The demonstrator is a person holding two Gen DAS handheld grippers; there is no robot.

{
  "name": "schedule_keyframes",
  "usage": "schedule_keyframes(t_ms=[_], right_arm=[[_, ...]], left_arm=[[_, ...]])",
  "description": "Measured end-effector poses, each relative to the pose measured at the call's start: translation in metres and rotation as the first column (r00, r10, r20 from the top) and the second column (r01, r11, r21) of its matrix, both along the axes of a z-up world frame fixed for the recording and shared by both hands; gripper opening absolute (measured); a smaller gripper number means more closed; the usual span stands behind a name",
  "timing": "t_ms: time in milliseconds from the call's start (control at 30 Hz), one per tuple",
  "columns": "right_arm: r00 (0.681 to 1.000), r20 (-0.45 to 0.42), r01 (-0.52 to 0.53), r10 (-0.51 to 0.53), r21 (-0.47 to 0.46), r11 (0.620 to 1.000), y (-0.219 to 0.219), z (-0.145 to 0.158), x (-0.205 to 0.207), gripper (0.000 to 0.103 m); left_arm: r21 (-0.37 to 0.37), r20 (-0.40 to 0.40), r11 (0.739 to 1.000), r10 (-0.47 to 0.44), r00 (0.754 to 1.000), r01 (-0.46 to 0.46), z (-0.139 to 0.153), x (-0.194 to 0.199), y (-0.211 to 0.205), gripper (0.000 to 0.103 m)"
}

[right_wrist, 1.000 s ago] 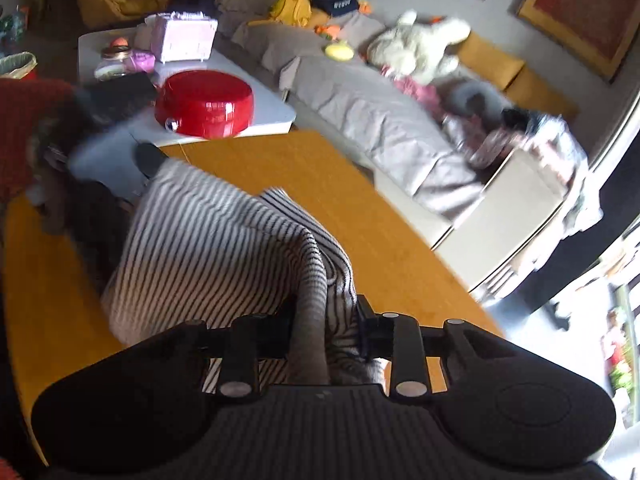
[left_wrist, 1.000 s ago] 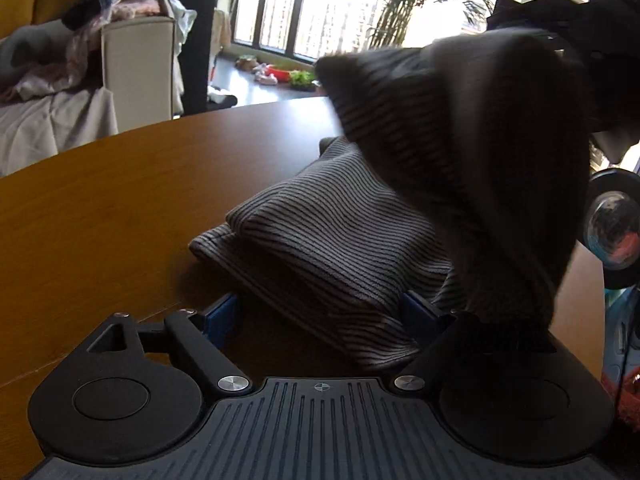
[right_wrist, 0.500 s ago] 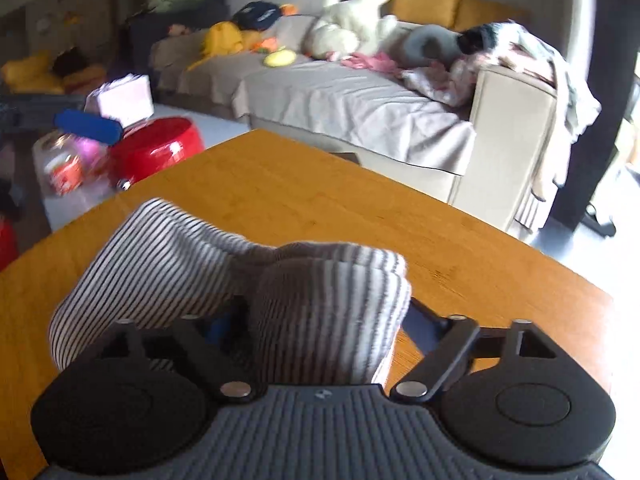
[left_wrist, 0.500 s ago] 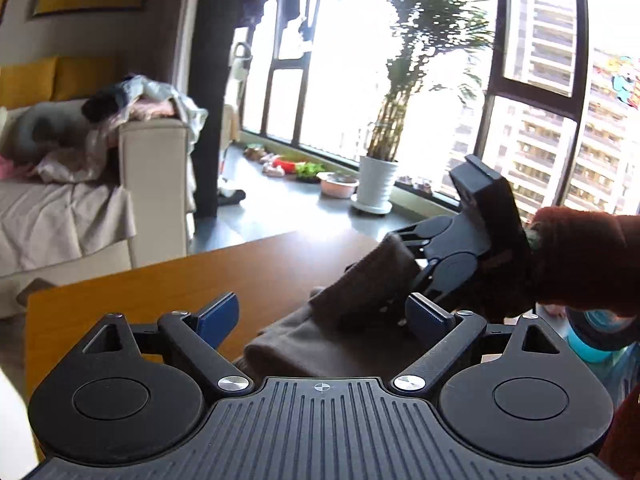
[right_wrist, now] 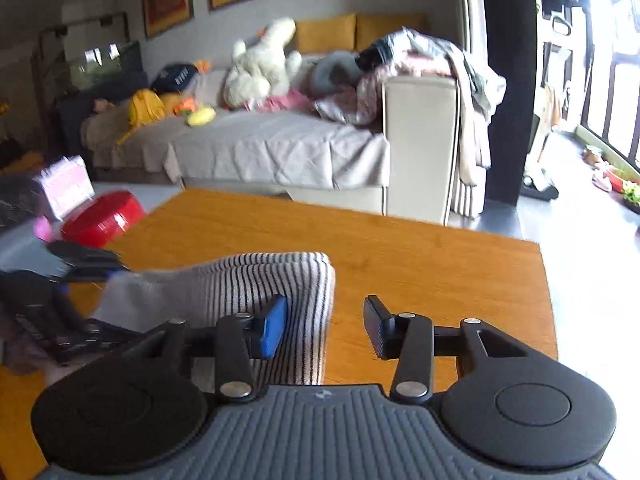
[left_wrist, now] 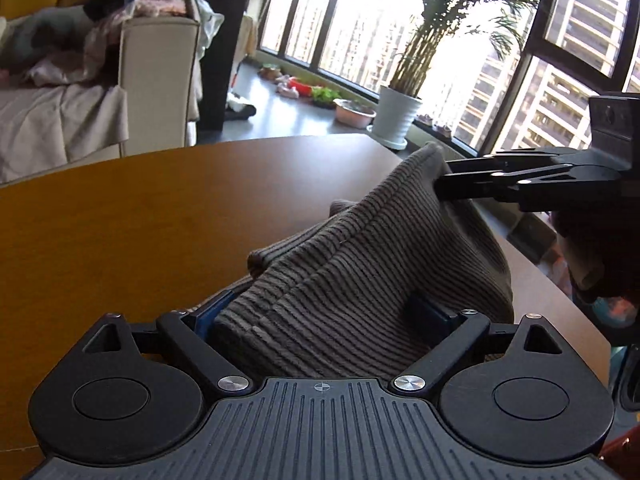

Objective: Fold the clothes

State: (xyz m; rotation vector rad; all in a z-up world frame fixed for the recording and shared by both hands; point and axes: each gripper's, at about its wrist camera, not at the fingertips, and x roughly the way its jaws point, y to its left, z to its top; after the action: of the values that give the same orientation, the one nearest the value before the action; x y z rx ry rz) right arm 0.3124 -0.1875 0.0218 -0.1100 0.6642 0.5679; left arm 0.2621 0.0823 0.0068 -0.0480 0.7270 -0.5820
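Lying bunched on the wooden table (left_wrist: 120,220), the striped garment (left_wrist: 360,280) rises in a soft heap just ahead of the left gripper (left_wrist: 324,312). That gripper's jaws are spread wide and opening, with the near folds of the cloth sitting between its blue pads; whether the pads press on the fabric cannot be told, since the cloth covers most of them. In the left wrist view the right gripper (left_wrist: 444,184) reaches in from the right at the top edge of the heap, its dark fingers against the raised fold.

From the right wrist view, the right gripper (right_wrist: 324,328) has its jaws apart and closing, with only bare tabletop showing in the gap. The garment (right_wrist: 256,292) lies just to the left of its blue-padded finger, partly behind it. Beyond the table stands a sofa (right_wrist: 280,148) piled with clothes and a plush toy (right_wrist: 260,68).
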Motion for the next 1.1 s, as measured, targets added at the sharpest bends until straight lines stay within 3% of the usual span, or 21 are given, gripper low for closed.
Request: schedule_keyframes(t_ms=[100,267,367,500,567,667,733,767,833,1000,1100], right_arm=[[0.999,-0.042,0.021,-0.022,-0.001,1.0,0.01,-0.025,0.016,0.043],[0.999,-0.041,0.035,-0.034,0.022,0.999,0.002,-0.021,0.008,0.046],[0.998,-0.047,0.045,-0.043,0.051,0.998,-0.008,-0.02,0.0,0.046],[0.993,-0.11,0.055,-0.029,0.236,0.97,-0.031,-0.016,-0.009,0.057],[0.984,-0.174,0.085,-0.026,0.344,0.935,-0.043,-0.021,-0.011,0.064],[0.972,-0.231,0.117,-0.027,0.384,0.916,-0.044,-0.035,-0.017,0.064],[0.973,-0.229,0.107,-0.017,0.385,0.917,-0.042,-0.038,-0.026,0.047],[0.975,-0.22,0.1,-0.015,0.38,0.919,-0.041,-0.036,-0.031,0.044],[0.979,-0.201,0.084,-0.009,0.367,0.927,-0.04,-0.029,-0.041,0.03],[0.987,-0.159,0.033,0.022,0.337,0.941,-0.035,-0.013,-0.064,0.02],[0.994,-0.099,-0.008,0.05,0.382,0.924,-0.031,0.009,-0.063,0.014]], left_arm=[[-0.003,-0.01,0.999,0.032,0.999,-0.032,0.0,0.001,0.004,0.097],[-0.002,-0.007,0.997,0.071,0.997,-0.071,0.012,-0.009,0.01,0.096],[-0.094,-0.031,0.987,0.126,0.992,-0.128,0.026,-0.021,0.022,0.096],[-0.248,-0.137,0.955,0.132,0.982,-0.163,0.027,-0.034,0.035,0.098],[-0.256,-0.15,0.955,0.112,0.982,-0.148,0.019,-0.038,0.03,0.098],[-0.218,-0.161,0.968,0.091,0.983,-0.126,0.004,-0.039,0.012,0.098],[-0.156,-0.105,0.982,0.091,0.99,-0.107,0.002,-0.044,-0.001,0.098],[-0.132,-0.082,0.987,0.082,0.993,-0.093,0.003,-0.047,-0.006,0.096],[-0.136,-0.074,0.987,0.078,0.994,-0.088,0.004,-0.054,-0.008,0.084],[-0.2,-0.096,0.977,0.053,0.994,-0.072,0.004,-0.064,0.001,0.065],[-0.251,-0.101,0.964,0.062,0.993,-0.085,0.012,-0.066,0.014,0.051]])
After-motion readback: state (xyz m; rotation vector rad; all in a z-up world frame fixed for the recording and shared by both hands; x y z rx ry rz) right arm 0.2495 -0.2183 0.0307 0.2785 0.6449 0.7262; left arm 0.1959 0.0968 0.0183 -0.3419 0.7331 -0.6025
